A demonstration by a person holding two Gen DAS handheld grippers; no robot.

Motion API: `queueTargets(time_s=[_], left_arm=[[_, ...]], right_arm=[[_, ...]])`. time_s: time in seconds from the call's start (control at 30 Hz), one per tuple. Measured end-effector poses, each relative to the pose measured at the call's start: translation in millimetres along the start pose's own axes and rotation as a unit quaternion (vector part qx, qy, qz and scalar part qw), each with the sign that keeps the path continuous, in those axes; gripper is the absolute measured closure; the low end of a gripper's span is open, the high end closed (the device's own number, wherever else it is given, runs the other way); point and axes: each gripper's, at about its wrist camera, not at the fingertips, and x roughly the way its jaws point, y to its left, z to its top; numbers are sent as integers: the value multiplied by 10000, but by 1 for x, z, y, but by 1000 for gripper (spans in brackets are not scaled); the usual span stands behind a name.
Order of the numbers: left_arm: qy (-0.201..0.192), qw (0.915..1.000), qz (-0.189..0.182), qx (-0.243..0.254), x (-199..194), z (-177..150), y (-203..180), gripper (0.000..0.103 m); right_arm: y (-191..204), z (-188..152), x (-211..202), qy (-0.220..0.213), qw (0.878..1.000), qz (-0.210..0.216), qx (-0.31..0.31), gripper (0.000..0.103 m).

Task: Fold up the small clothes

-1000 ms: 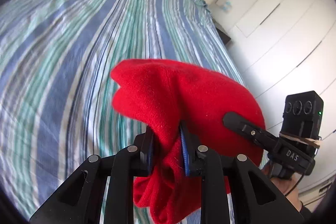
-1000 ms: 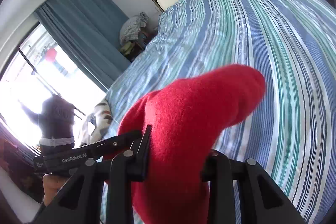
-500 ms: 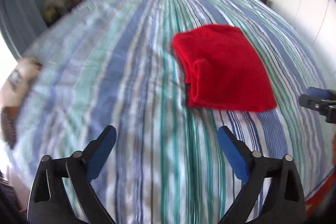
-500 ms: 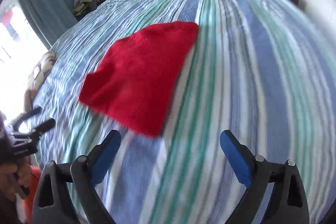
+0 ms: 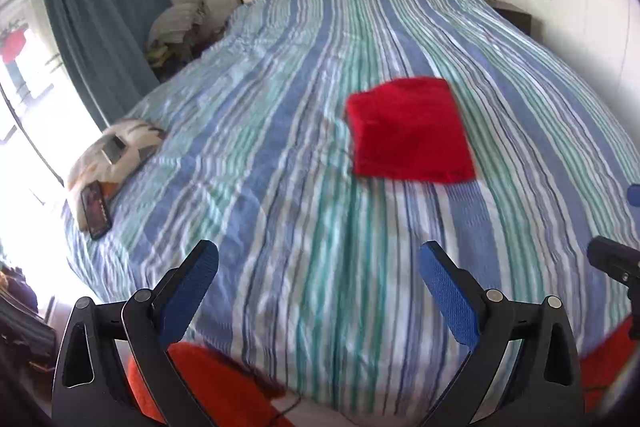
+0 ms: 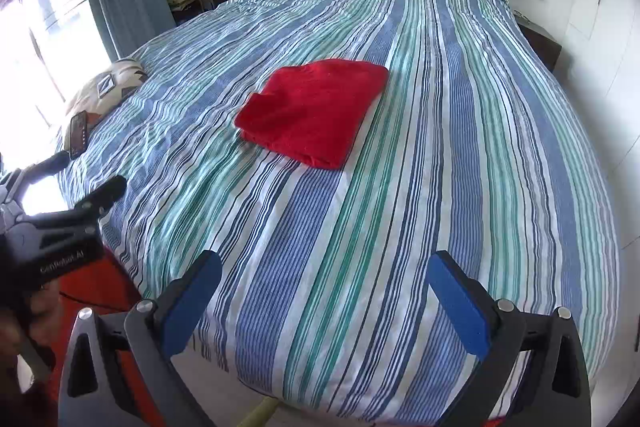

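Red garment [image 5: 410,131] lies folded on the striped bedspread [image 5: 280,187] in the left wrist view, released since a second ago; the left gripper [image 5: 319,281] gapes wide, nothing between its pads. Right wrist view: the right gripper [image 6: 324,297], jaws opening and empty, sits well back from the cloth. The fold looks finished.

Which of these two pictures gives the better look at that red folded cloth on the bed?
The right wrist view: the red cloth is sharp there, and its folded layers show along the near edge. In the left wrist view the same cloth is in full sight on the striped bedspread, but motion blur smears its edges.
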Motion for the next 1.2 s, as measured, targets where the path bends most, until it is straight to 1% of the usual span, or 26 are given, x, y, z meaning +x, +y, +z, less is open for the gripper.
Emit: queueTargets(time_s=[0.07,0.23,0.37,0.5,0.57,0.7,0.83,0.97,1.2], left_arm=[[202,9997,-122,-44,-8,-6,-1,2],[576,9979,-309,-24,-24,-15,-5,2],[798,9958,-447,72,-35,-18,-8,2],[1040,9928,-556,187,-47,-22,-7,2],[1043,9927,-560,235,-54,-26,-6,2],[990,9936,-463,293,-65,-33,-3,2],[943,9935,-603,188,-72,-31,0,2],[800,9946,-634,175,-76,-23,2,2],[778,9944,-675,220,-74,-23,0,2]], right_arm=[[6,-5,-12,8,9999,-112,-89,1],[17,-16,-37,-1,9997,-177,-181,1],[21,-23,-47,28,9998,-168,-90,1],[24,-28,-59,58,9999,-34,77,1],[31,-35,-66,80,9999,74,45,1],[34,-42,-74,154,9998,155,45,2],[34,-39,-92,10,10000,-13,56,2],[38,-32,-101,-163,9996,-222,-63,2],[43,-31,-92,-119,9997,-202,-118,2]])
